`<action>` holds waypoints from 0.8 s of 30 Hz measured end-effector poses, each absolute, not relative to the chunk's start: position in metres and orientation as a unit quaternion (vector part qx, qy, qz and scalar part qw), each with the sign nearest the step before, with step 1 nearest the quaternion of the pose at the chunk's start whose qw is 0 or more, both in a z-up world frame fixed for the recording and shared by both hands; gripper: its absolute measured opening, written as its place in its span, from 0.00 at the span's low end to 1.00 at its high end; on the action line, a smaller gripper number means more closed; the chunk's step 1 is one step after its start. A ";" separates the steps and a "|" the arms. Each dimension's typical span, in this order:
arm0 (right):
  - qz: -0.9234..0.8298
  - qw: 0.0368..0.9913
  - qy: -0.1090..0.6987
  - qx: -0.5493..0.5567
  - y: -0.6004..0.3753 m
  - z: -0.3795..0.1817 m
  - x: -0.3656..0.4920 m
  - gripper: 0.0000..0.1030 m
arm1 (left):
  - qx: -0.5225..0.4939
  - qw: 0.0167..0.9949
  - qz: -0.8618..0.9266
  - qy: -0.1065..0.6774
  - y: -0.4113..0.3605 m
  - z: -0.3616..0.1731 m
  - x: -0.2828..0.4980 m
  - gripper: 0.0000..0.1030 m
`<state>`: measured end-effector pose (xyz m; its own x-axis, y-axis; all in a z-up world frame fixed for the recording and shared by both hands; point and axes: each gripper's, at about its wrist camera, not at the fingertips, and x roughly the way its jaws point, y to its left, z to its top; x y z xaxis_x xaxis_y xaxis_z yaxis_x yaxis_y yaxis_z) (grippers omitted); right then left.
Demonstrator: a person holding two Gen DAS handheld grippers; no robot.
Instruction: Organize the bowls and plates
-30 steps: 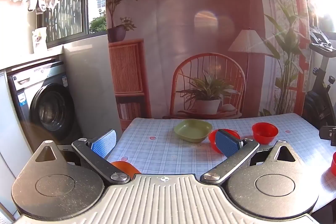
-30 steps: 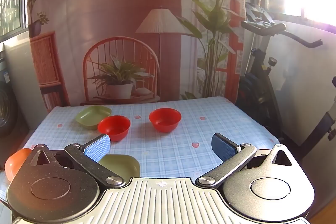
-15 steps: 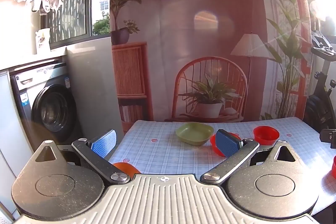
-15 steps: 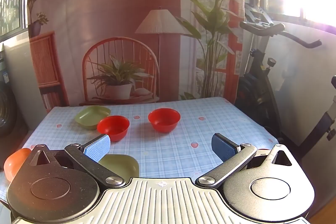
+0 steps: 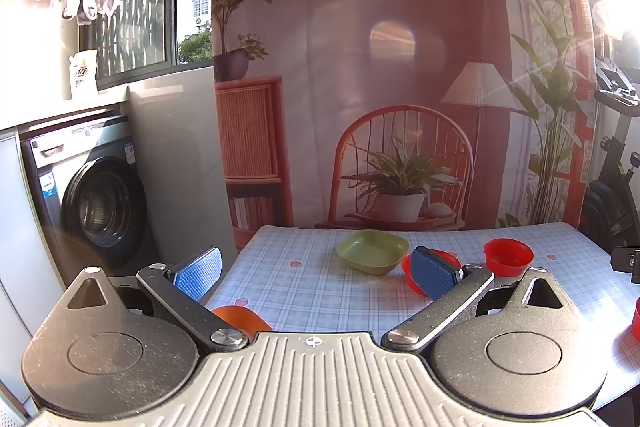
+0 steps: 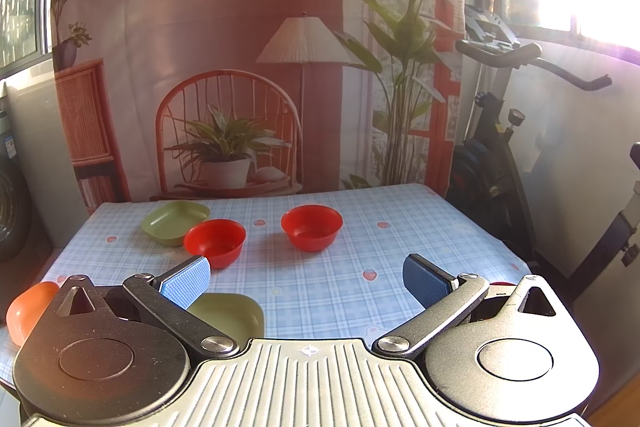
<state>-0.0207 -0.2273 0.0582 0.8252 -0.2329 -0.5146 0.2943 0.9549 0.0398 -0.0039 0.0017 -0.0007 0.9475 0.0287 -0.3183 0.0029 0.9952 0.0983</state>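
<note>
On the checked tablecloth [image 6: 340,275] ahead of me the dishes sit scattered: a green square dish [image 6: 175,221] lies near the far left edge, with a red bowl [image 6: 215,242] just beside it on the near right, its rim overlapping the dish in my view, though I cannot tell if they touch; a second red bowl [image 6: 312,227] stands apart to the right, close to the middle of the table; a second green dish [image 6: 232,315] lies nearest me, partly hidden behind my right gripper [image 6: 306,281], whose blue-padded fingers are spread wide with nothing between them; an orange bowl [image 6: 30,307] sits at the near left edge, tilted so that I see its outside. My left gripper [image 5: 316,273] hangs over the table's left end, its jaws likewise wide apart and empty; a sliver of something red [image 5: 636,319] shows at the right edge of that view, too cut off to identify. Behind the table hangs a printed backdrop [image 6: 240,27] of a chair, lamp and plants; a washing machine [image 5: 96,203] stands to the left and an exercise bike [image 6: 504,115] to the right.
</note>
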 end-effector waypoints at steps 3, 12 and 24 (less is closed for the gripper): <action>-0.138 0.953 0.261 0.058 -0.227 0.059 -0.020 1.00 | 0.048 0.986 0.007 0.162 0.002 -0.001 -0.004 0.99; -0.139 0.954 0.260 0.058 -0.230 0.059 -0.022 1.00 | 0.049 0.986 0.008 0.160 0.002 -0.002 -0.006 0.99; -0.138 0.954 0.260 0.058 -0.226 0.060 -0.021 1.00 | 0.051 0.987 0.007 0.155 0.000 0.001 -0.009 0.99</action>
<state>-0.0209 -0.2261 0.0604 0.8270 -0.2338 -0.5113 0.2940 0.9550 0.0388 -0.0088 -0.0002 0.0010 0.9517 0.0302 -0.3054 0.0013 0.9947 0.1025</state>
